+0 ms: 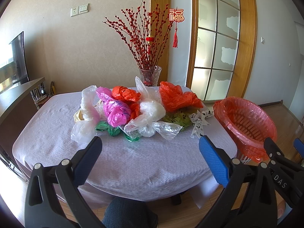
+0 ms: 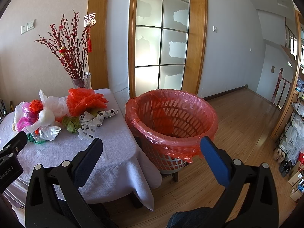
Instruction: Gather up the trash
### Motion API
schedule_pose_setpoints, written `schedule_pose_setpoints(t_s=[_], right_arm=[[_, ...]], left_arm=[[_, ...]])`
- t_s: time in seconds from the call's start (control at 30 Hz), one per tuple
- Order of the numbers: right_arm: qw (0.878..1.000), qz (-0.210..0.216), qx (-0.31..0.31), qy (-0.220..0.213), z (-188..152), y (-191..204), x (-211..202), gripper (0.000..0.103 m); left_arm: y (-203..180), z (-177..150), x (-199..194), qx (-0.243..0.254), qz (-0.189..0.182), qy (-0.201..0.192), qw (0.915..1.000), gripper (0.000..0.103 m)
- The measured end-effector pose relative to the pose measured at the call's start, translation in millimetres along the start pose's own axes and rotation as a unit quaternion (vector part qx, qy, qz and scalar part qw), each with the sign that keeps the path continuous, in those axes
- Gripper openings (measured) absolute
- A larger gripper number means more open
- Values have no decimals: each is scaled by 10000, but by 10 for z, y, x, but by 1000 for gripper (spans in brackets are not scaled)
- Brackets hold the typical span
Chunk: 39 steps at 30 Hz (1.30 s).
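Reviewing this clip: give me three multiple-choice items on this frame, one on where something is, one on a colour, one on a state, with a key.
1. Where is the bin relative to the table?
A. On top of it
B. Beside its right edge
C. Under it

2. What colour is the bin liner?
A. Red
B. Black
C. Blue

3. How do the left hand-held gripper and right hand-held gripper stand?
A. Both shut on bags
B. One holds a bag
C. Both open, holding nothing

Key: 1 B, the bin stands next to the tablecloth's edge; 2 A, red film folds over the rim; 3 C, fingers are spread with nothing between.
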State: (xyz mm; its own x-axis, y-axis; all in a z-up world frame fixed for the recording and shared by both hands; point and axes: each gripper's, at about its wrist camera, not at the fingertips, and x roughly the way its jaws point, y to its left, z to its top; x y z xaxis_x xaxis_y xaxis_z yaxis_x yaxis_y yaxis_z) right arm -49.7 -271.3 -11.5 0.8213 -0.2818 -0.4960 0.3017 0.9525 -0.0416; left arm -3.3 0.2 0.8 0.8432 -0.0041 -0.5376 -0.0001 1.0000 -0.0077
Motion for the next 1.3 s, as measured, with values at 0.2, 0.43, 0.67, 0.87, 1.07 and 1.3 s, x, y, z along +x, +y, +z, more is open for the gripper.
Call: schedule_pose_setpoints(t_s=[0.2,0.43,0.67,0.87,1.07,1.3], right_arm=[[10000,0,1,4,-45,17,32,101],[10000,-4,9,2,-74,35,45,101],[10000,-2,7,12,-51,21,49,101],[10000,6,12,43,-49,19,53,101],[9996,148,35,222,56,-6,167,101],[9975,511,-24,477,119,136,383,101]], left_arm=[[-10,-32,-8,-3,2,6,10000,99],[-11,-34,-17,-1,1,7,10000,99],[-11,-37,-27,-1,3,10,10000,99],[-38,-80,-5,11,55,15,10000,99],[108,-78,58,-27,282,-17,9996,99],[698,-46,192,-536,534,98,9971,99]])
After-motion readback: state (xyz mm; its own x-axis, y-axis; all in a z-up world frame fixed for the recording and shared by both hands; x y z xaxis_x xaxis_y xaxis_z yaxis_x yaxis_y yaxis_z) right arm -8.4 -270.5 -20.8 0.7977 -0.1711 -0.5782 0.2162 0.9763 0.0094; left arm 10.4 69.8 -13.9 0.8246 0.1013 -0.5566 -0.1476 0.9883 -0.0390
